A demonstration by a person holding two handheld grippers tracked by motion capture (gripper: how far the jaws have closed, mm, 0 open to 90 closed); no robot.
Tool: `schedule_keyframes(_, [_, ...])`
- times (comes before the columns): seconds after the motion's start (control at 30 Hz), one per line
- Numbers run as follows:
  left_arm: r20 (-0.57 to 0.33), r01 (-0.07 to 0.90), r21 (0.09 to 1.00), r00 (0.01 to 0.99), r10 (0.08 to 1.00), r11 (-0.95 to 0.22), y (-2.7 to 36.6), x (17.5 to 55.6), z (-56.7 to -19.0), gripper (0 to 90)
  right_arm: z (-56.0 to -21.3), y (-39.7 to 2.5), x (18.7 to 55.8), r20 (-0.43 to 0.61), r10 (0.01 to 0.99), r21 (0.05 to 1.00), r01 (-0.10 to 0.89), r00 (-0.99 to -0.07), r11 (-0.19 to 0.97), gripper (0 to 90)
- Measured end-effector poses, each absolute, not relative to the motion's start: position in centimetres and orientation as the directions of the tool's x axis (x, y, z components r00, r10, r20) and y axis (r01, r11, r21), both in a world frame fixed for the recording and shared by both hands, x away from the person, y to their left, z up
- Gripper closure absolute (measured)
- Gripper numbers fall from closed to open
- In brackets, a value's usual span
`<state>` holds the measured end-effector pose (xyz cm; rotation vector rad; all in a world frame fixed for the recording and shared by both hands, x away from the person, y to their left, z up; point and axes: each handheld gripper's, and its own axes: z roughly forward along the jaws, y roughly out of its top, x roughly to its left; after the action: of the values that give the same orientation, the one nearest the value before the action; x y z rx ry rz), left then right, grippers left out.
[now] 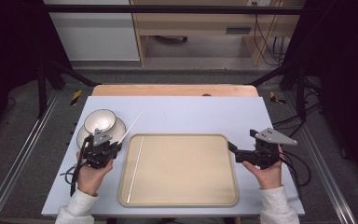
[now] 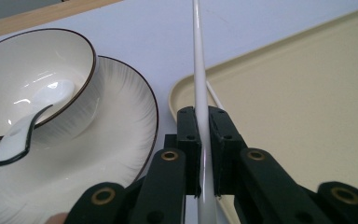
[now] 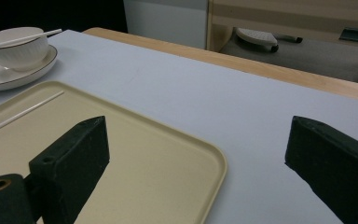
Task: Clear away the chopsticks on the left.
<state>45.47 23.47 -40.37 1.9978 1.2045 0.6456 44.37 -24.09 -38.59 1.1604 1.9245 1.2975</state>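
My left gripper (image 1: 115,146) (image 2: 204,119) is shut on a thin white chopstick (image 1: 131,126) (image 2: 199,65), which slants up and away over the tray's left rim, near the bowl. A second white chopstick (image 1: 136,168) (image 3: 24,114) lies flat along the left side of the beige tray (image 1: 186,196) (image 2: 303,102) (image 3: 168,149). At the tray's right edge my right gripper (image 1: 242,140) (image 3: 198,140) is open, jaws wide apart with nothing between them, over the tray's corner and the mat.
A white bowl (image 1: 99,120) (image 2: 23,70) (image 3: 18,46) sits on a white plate (image 1: 84,133) (image 2: 116,126) (image 3: 9,74) at the back left, with a white spoon (image 2: 23,133) resting in it. A wooden table edge (image 1: 175,90) runs behind the pale blue mat (image 1: 191,114).
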Motion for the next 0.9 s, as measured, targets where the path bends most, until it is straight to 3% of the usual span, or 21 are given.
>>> schedule_keyframes(0.63, [0.009, 0.533, 0.824, 0.331, 0.943, -0.195, 19.4, 42.0, -40.5, 83.9, -38.3, -24.4, 44.1, 0.047, 0.877, 0.926, 0.351, -0.478, 0.142, 6.5])
schedule_keyframes(0.9, [-0.063, 0.531, 0.84, 0.298, 0.952, -0.111, 17.4, 40.9, -41.6, 83.9, -38.2, -24.6, 44.0, 0.047, 0.875, 0.928, 0.345, -0.482, 0.14, 6.5])
